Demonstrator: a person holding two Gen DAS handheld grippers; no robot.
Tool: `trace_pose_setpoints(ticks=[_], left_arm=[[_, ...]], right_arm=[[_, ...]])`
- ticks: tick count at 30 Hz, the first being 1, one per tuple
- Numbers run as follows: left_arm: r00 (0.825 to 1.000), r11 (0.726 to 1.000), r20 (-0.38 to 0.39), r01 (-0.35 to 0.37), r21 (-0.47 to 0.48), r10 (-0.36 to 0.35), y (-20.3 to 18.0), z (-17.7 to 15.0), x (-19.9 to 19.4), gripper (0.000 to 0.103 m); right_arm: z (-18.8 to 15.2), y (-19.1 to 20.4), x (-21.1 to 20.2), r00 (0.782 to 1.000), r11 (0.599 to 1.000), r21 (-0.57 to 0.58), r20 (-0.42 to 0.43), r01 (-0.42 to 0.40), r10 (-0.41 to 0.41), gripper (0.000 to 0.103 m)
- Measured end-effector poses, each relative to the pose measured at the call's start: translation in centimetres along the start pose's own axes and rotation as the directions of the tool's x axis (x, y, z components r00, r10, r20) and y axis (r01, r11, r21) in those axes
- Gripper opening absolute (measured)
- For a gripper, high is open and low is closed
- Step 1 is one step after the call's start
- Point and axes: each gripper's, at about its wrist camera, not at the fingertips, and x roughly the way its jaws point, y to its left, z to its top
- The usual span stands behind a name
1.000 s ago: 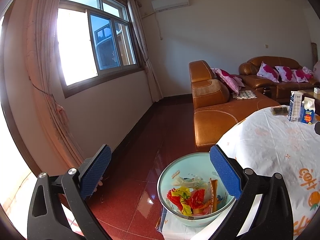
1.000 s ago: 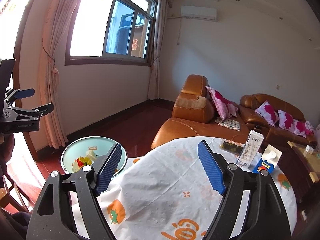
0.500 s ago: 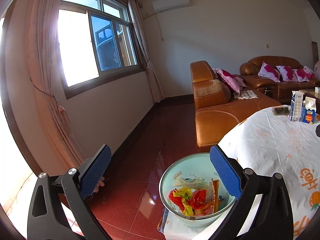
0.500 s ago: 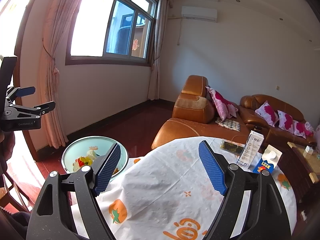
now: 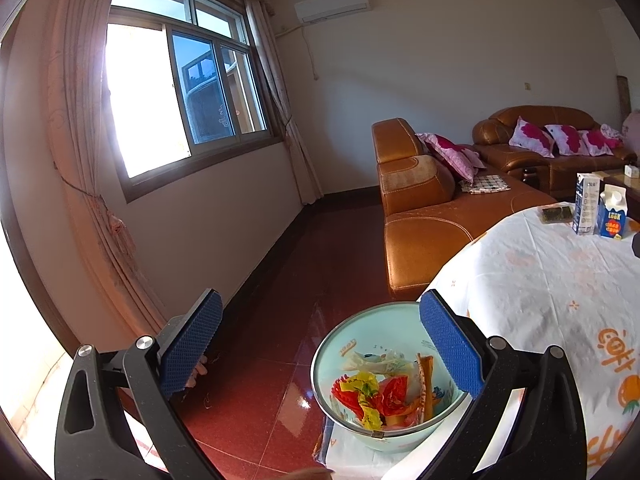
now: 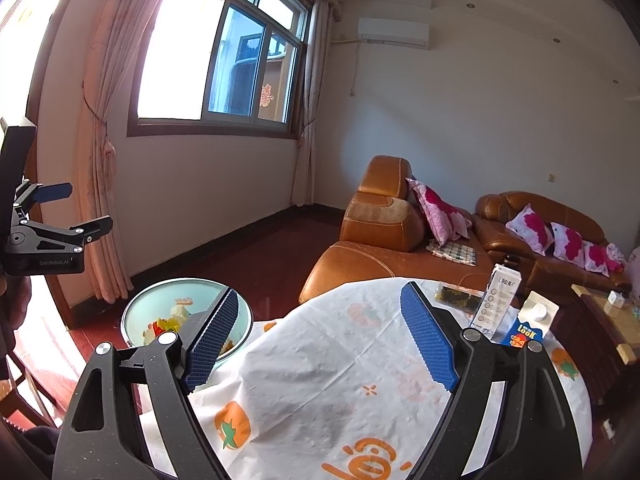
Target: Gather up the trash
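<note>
A pale green bowl [image 5: 360,332] [image 6: 160,300] stands at the left edge of the round table [image 5: 540,280] [image 6: 340,360], with red, yellow and white wrappers [image 5: 372,396] [image 6: 164,324] in it. My left gripper [image 5: 318,300] hovers open just above and left of the bowl, empty; it also shows as the left gripper [image 6: 80,208] at the edge of the right wrist view. My right gripper [image 6: 320,292] hangs over the tablecloth, right of the bowl, its jaws opening with nothing between them. At the table's far side lie a dark packet [image 6: 456,295] [image 5: 556,213], a white carton [image 6: 496,304] and a blue carton [image 6: 528,324].
A brown leather sofa [image 5: 420,232] [image 6: 360,256] with pink cushions stands behind the table. Red tiled floor [image 5: 280,280] runs along the window wall and curtain. A low glass-topped table [image 6: 608,312] stands at the far right, and a wooden chair [image 6: 16,396] sits at the lower left.
The right gripper's jaws have spread a little wider. Both hands have stayed about where they were, and the bowl has not moved.
</note>
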Motion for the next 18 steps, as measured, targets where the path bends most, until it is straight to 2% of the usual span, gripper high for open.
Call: trace_pose_setpoints(ticks=[18], left_arm=[[1.000,1.000,-0.023,0.010,0.013,-0.010,-0.31,-0.24,0.58,0.097]], right_arm=[[-0.29,0.19,-0.06,1.000,1.000,-0.010,-0.008,0.005,-0.005,0.085]])
